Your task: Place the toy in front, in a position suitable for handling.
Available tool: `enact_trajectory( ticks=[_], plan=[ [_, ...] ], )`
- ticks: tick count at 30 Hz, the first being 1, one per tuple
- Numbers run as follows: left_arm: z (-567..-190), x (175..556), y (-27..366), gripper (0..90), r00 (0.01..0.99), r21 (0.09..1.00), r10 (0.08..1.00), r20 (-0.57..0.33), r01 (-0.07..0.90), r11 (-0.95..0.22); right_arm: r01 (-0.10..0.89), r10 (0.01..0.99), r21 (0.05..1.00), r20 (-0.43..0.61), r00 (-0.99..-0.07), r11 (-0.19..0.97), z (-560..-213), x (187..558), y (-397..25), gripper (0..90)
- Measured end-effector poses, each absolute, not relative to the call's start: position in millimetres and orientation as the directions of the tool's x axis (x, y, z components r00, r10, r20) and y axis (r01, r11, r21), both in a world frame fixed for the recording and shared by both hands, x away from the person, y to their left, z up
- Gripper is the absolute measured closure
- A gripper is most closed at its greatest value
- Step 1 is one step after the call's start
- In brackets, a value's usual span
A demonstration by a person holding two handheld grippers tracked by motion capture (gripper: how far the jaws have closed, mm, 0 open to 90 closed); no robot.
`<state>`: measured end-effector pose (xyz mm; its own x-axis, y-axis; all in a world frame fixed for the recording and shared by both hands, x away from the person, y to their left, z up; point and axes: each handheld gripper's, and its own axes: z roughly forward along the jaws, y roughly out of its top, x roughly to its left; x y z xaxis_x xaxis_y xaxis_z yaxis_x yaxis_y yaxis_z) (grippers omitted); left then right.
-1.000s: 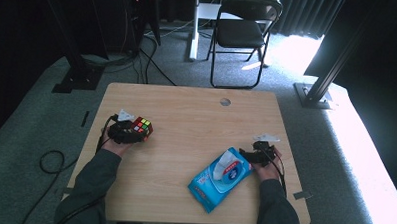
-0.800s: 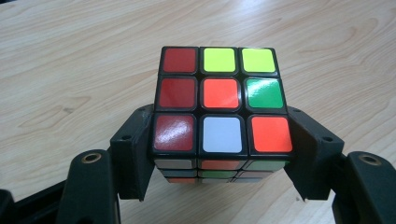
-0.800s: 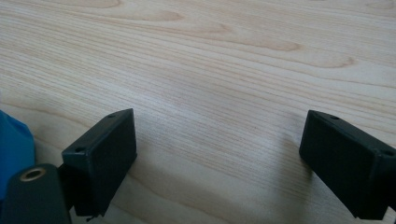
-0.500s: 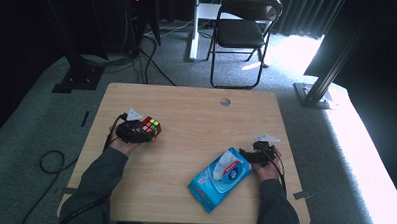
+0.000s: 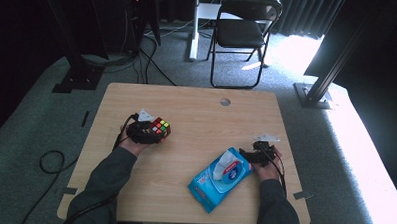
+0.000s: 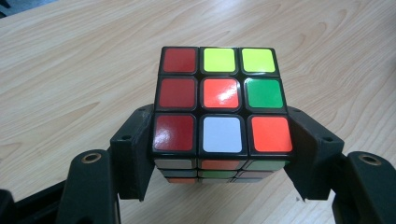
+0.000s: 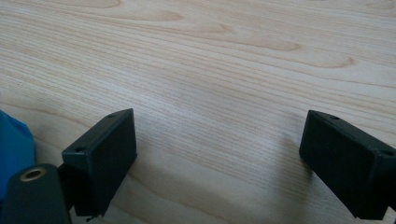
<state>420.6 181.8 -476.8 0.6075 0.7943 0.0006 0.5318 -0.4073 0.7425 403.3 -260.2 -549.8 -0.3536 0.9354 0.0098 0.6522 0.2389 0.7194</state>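
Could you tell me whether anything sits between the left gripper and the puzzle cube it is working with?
Nothing visible does. In the left gripper view the puzzle cube sits directly between the left gripper's fingers, which press its two sides. Only bare table surrounds it.

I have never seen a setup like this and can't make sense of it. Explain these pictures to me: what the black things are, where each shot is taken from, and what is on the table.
A person sits at a wooden table and holds a black two-jaw grasping tool in each hand. The high view looks down from above, with the forearms coming in from the bottom. The other two pictures come from small cameras riding on each tool, looking along its jaws.

The left tool has its jaws closed on the sides of a puzzle cube with coloured squares. The right tool stands open over bare wood, holding nothing. Just beside it lies a blue pack of wipes, with a white sheet sticking out of its top.
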Motion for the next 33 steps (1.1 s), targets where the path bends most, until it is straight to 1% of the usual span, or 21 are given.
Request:
enact_trajectory(
  ticks=[14,18,33],
  plan=[
    [-489.0,422.2,159.8,34.2,0.624,0.733,0.781,-0.004,0.534,-0.423,0.652,0.935,0.719,0.01,-0.353,0.239,-549.8,403.3,-260.2,10.6],
    [-492.5,421.4,153.2,34.2,0.623,0.731,0.782,0.014,0.528,-0.433,0.652,0.935,0.719,0.01,-0.354,0.239,-549.8,403.3,-260.2,10.6],
    [-507.1,424.0,135.9,34.2,0.631,0.718,0.776,0.002,0.539,-0.44,0.652,0.935,0.719,0.01,-0.353,0.239,-549.8,403.3,-260.2,10.6]
  ],
)
